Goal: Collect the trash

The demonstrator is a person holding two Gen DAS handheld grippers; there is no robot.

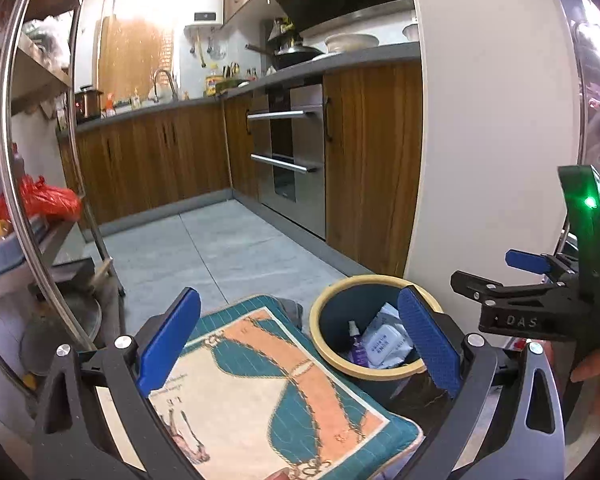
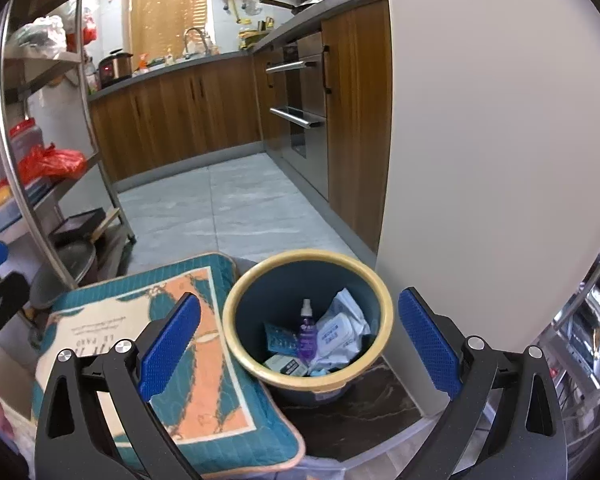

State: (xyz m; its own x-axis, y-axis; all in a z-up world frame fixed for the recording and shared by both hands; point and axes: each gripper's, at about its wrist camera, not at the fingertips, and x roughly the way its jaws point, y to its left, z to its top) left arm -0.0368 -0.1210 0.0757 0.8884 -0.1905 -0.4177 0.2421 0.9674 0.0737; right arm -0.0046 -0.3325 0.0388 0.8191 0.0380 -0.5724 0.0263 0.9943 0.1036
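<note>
Round bin (image 2: 308,316), dark blue plastic w/ a thick cream rim, sits on dark marbled floor next to a smooth white wall panel (image 2: 480,140). Inside the bin: a slim purple spray bottle (image 2: 307,334) standing upright, a soft white wipes pack (image 2: 336,334) crumpled to its right, a blue foil sachet (image 2: 280,339) to its left, a small flat box (image 2: 286,366) at the front. Just left of the bin, touching its rim, lies a square quilted cushion (image 2: 172,344), teal border w/ peach and cream print. Right gripper (image 2: 300,344) hangs over the bin, jaws spread wide, ribbed blue pads holding nothing. Left gripper (image 1: 300,344) hangs over the cushion, left of the bin, jaws also spread, nothing between them. Beyond the bin: grey floor tiles, wood-grain cabinets (image 2: 180,120), steel oven (image 2: 300,108).
</note>
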